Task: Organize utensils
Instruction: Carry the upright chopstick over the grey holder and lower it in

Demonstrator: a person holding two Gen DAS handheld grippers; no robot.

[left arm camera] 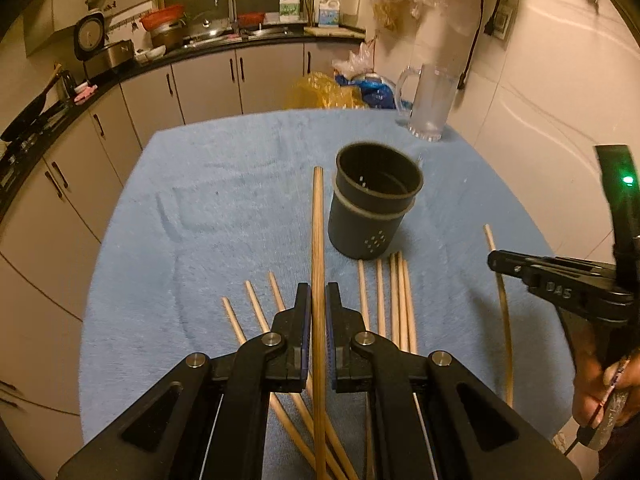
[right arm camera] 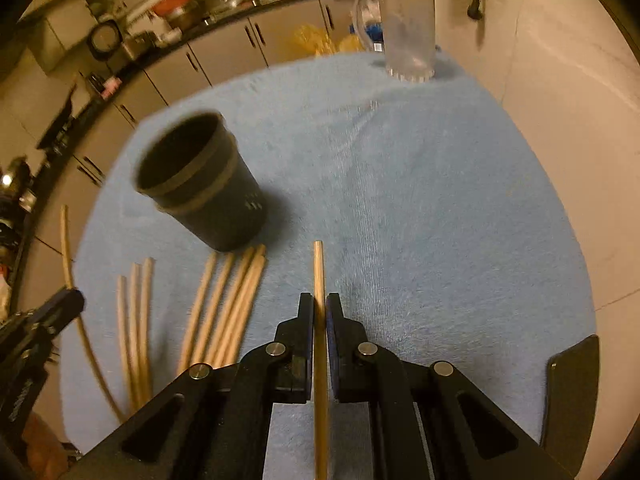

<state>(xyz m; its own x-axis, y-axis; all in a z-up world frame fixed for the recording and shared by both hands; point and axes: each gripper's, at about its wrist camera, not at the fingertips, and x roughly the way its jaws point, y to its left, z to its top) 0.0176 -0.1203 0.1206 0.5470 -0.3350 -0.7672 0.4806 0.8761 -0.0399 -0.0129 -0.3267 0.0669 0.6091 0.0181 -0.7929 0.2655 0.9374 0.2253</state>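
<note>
A dark grey utensil cup [left arm camera: 374, 200] stands upright on the blue towel [left arm camera: 224, 200]; it also shows in the right wrist view [right arm camera: 200, 184]. My left gripper [left arm camera: 319, 294] is shut on a wooden chopstick [left arm camera: 318, 240] that points toward the cup's left side. My right gripper [right arm camera: 319, 304] is shut on another wooden chopstick [right arm camera: 319, 272], to the right of the cup. Several loose chopsticks [left arm camera: 396, 300] lie on the towel in front of the cup, also seen in the right wrist view [right arm camera: 224, 304]. The right gripper [left arm camera: 496, 260] shows at the left view's right edge.
A clear glass mug [left arm camera: 430, 100] stands at the towel's far right corner, also in the right wrist view [right arm camera: 410, 36]. Kitchen counter and cabinets [left arm camera: 200, 80] run behind and to the left. A tiled wall [left arm camera: 560, 80] is on the right. Plastic bags [left arm camera: 320, 90] sit beyond the table.
</note>
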